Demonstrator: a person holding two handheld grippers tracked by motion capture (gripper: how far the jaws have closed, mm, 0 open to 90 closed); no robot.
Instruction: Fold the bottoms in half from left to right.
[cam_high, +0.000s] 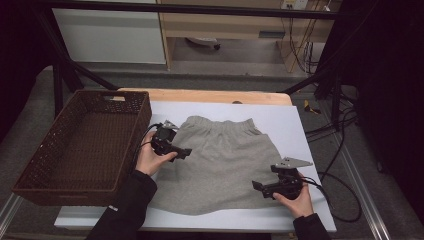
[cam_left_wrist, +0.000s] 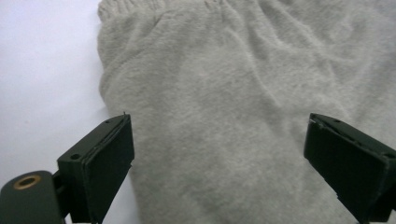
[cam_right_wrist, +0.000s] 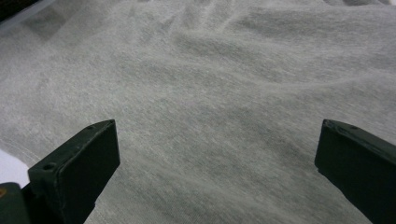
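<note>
High view, both grippers' jaws spread over grey skirt (cam_high: 225, 160) (plain, unlabelled), basket (cam_high: 85, 145) left.

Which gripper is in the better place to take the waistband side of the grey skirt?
Left. The left gripper hangs open near the elastic waistband of the grey skirt; the right gripper is open near the hem.

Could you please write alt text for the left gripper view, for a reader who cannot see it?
A grey fleece garment lies flat on a white table surface, seen close up between the left gripper's two black jaws, which stand wide open above its edge.
</note>
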